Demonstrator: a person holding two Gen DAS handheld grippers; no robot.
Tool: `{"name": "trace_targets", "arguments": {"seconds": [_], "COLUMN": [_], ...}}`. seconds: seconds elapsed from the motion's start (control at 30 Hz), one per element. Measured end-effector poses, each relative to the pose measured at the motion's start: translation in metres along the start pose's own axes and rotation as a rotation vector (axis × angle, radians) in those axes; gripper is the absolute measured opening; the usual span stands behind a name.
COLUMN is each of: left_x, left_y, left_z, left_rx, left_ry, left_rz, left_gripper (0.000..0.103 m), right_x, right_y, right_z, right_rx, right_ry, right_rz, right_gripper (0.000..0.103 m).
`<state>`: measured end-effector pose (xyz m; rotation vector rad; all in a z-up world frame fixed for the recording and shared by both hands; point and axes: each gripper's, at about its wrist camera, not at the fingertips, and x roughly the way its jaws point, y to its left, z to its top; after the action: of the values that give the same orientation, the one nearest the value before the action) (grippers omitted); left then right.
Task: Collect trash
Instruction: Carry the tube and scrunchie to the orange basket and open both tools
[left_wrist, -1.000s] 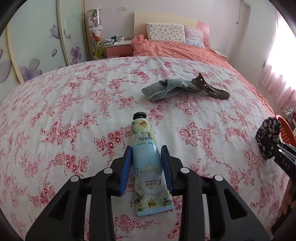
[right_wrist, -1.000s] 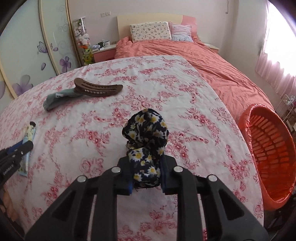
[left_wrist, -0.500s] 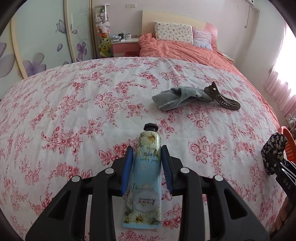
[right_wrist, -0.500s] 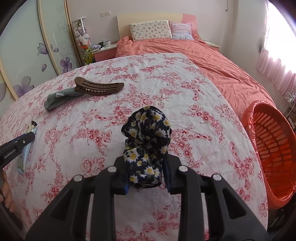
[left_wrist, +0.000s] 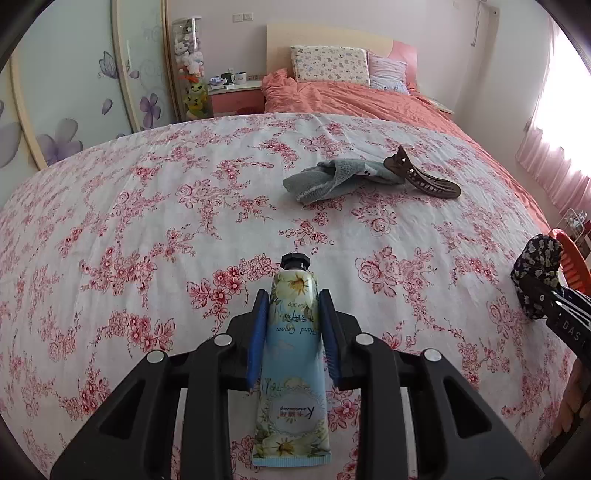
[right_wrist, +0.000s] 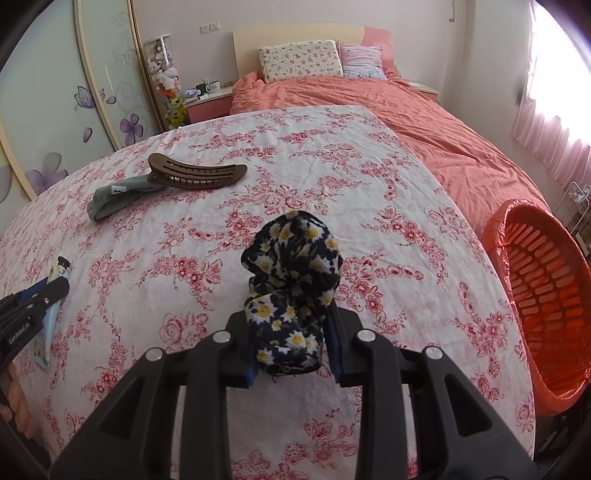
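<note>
Nearest in the left wrist view, the left gripper (left_wrist: 293, 325) has its blue pads pressed on both sides of a hand cream tube (left_wrist: 293, 365). Its jaws have just been closing a little further on the tube. The tube's crimped end points toward the camera and its black cap points away, out past the fingertips; it appears lifted off the floral sheet (left_wrist: 147, 229), though the gap below it is hard to judge. At the right edge of this view the other gripper is cut off, with only part of its black body and a sliver of a hand visible.

In the right wrist view, the right gripper (right_wrist: 291, 332) is narrowly parted and clamped on a dark daisy-print scrunchie (right_wrist: 291, 280), which bulges up and beyond the fingertips. The cloth hides most of the pads, so the contact itself is only partly seen. At the far left edge the left gripper and tube are cropped, and the tube's print is unreadable there.

To the right, off the bed's edge, an orange basket (right_wrist: 546, 295) is cut by the frame; its bottom is hidden.

Farther across the sheet, a grey sock (left_wrist: 332, 179) lies with a brown hair clip (left_wrist: 424, 177) touching its right end. Whether the clip overlaps the sock is unclear.
</note>
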<state>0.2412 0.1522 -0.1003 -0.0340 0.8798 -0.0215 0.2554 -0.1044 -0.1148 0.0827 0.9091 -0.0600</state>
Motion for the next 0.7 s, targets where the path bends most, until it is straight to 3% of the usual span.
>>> {"name": "trace_targets", "arguments": {"seconds": [0.7], "left_x": [0.0011], "left_y": [-0.0042], "left_z": [-0.0006], "left_rx": [0.0], "left_ry": [0.002], "left_rz": [0.014], "left_gripper": [0.029], "right_x": [0.001], "right_y": [0.0009], "right_z": [0.0005], "right_rx": [0.007], "right_ry": [0.002], "right_rz": [0.031], "right_gripper": [0.038]}}
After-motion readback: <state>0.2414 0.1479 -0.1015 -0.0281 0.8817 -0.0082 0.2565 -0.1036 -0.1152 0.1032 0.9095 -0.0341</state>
